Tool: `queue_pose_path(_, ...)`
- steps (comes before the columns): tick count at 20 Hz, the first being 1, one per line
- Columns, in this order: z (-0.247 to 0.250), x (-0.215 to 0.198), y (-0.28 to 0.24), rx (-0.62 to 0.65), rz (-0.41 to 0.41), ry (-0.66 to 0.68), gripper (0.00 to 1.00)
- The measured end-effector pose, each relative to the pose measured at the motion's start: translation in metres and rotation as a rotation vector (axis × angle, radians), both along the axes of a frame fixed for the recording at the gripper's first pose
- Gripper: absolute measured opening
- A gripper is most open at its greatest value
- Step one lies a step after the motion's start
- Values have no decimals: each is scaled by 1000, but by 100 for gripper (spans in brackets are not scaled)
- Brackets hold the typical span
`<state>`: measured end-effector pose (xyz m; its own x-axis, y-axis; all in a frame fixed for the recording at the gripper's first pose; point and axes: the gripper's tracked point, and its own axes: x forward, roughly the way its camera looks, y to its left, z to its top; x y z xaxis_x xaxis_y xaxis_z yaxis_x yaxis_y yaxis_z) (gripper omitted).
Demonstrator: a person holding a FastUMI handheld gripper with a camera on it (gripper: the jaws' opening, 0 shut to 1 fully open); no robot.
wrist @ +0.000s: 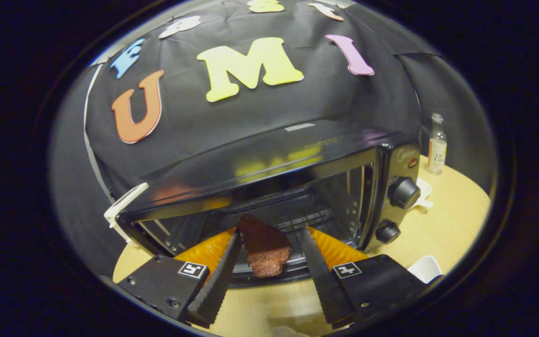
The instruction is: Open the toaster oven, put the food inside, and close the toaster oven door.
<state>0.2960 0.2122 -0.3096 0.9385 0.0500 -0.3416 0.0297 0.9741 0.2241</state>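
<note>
A cursive brand mark, apparently "Midea", stands at the top of the control panel of the black toaster oven [297, 187], above its two knobs. A small pale sticker on the oven's top panel is too blurred to read. Beyond the oven, a clear glass bottle [437, 145] on the bench [442, 224] bears a label with orange print that cannot be made out.

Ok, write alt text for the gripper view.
A brown piece of food lies at the front of the open toaster oven, between the open fingers of the tool, which do not touch it. A small bottle stands on the table beyond the oven.
</note>
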Motion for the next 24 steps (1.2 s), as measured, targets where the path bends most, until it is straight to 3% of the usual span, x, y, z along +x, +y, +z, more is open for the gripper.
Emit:
queue_pose_path(11, 34, -113, -32, -218, 122, 23, 88)
queue_pose_path(17, 6, -175, -33, -264, 175, 72, 88)
queue_pose_path(24, -51, -215, -29, -283, 193, 161, 88)
